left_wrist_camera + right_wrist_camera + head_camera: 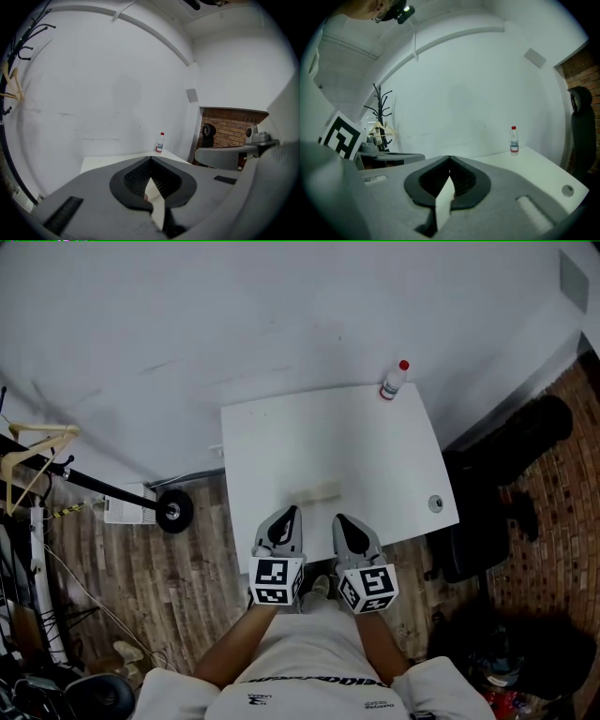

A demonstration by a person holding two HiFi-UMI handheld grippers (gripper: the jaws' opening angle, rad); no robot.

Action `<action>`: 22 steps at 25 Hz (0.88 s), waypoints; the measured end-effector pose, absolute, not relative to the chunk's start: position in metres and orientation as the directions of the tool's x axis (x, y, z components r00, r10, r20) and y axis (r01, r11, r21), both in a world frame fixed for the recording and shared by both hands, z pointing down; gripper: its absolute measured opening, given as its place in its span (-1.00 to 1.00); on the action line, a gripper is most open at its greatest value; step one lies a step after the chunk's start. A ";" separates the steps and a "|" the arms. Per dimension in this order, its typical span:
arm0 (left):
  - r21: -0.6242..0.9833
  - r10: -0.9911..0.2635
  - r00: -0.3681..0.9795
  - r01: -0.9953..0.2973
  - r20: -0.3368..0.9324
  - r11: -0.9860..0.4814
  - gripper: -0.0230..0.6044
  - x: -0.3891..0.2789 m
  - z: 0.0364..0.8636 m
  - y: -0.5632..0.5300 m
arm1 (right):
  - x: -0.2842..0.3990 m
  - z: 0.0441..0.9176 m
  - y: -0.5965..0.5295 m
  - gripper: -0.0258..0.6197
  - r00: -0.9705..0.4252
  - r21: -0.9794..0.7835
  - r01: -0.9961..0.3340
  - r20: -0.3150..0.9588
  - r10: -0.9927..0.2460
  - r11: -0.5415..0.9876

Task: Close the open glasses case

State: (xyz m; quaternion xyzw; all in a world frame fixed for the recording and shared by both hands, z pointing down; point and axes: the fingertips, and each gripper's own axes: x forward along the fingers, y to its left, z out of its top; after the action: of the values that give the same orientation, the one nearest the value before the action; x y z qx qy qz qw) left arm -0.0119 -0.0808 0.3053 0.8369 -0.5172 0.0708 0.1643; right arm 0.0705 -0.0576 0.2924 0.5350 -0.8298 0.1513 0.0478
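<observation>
Left gripper [292,513], right gripper [340,519] closed; glasses case [316,491] only overhead

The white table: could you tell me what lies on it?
A red-capped bottle, a pale case and a round item; the left gripper and right gripper hide its near edge.
</observation>
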 end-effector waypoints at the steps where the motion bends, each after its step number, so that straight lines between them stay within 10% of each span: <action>1: 0.198 -0.843 0.456 -0.889 0.286 -0.413 -0.94 -0.011 0.301 -0.079 | 0.071 0.288 -0.056 -0.92 -0.423 -0.198 -0.902 0.234 -0.876 0.383; 22: 0.120 -0.874 0.444 -0.896 0.196 -0.428 -0.94 -0.012 0.251 -0.056 | 0.068 0.229 -0.056 -0.92 -0.449 -0.114 -0.892 0.128 -0.884 0.437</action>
State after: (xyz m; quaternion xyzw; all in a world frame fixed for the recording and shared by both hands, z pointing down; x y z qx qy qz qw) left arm -0.0119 -0.0565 0.2507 0.8435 -0.5246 0.0517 0.1034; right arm 0.0682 -0.0563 0.2291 0.5242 -0.8473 0.0821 0.0244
